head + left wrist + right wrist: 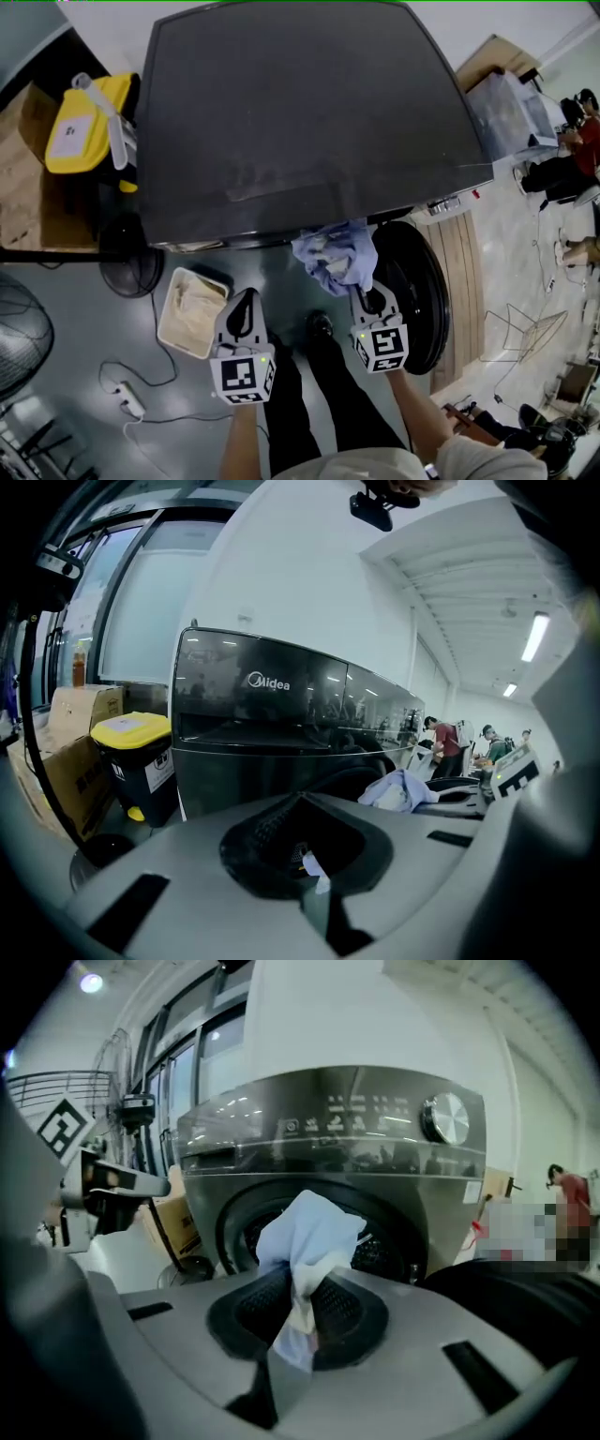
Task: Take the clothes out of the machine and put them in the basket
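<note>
R gripper (298,1309) pinches cloth (309,1227) before machine (347,1147), prob light, floppy, best bunch-gripped; L gripper (305,860) closed, empty.

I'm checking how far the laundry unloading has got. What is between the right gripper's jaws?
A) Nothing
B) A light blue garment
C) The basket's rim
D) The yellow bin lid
B: in the right gripper view, the right gripper has its jaws pinched on the light blue garment, which it holds in front of the washing machine with its drum open.
</note>
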Demonstrator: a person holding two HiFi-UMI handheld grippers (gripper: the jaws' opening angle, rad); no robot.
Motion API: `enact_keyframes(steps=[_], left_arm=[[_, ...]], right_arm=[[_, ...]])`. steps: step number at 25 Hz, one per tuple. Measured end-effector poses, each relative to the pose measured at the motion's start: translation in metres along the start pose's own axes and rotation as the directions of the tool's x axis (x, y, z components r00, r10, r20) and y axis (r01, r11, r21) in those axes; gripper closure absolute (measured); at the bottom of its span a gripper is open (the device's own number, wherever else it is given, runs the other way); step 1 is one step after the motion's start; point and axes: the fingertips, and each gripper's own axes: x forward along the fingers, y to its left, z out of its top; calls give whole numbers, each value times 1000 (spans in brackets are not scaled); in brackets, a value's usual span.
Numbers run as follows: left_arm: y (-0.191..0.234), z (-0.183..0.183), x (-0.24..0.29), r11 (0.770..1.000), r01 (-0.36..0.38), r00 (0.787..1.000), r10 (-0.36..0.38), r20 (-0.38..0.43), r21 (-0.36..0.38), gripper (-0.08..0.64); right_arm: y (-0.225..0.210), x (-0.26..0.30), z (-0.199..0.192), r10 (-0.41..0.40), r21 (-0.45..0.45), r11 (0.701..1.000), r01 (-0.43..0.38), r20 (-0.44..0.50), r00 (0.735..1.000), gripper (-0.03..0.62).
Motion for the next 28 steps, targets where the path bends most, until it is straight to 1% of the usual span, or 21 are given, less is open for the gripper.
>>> enact_keyframes(steps=[4,7,12,15,19,22,25,28], left_arm=[[-6,8,-7,1000,-6,1000,6,14,-9,541],[-1,15,-17,1000,-22,999,22,33,-12,541],[13,14,-47,994,-89,995,91,39,-66,541],[42,1,-70,985,-149,987,153,42,-90,541],[88,-16,-103,960,-245,967,252,45,-134,541],[112,-18,-132,938,-304,947,316,54,-170,541],[140,-17,-162,910,-365,922,383,64,-196,541],[166,-18,-191,876,-428,889,453,74,-223,541]], right_arm=[[13,-17,5,43,-27,999,-44,-11,999,532],[26,-24,7,76,-41,996,-77,-26,997,532],[55,-37,22,153,-101,983,-154,-17,988,532],[94,-37,31,218,-134,967,-217,-8,976,532],[151,-31,55,323,-208,927,-314,12,946,531],[188,-32,74,397,-267,888,-375,31,917,531],[229,-33,94,471,-318,843,-434,45,881,531],[271,-32,115,543,-342,799,-495,55,838,532]])
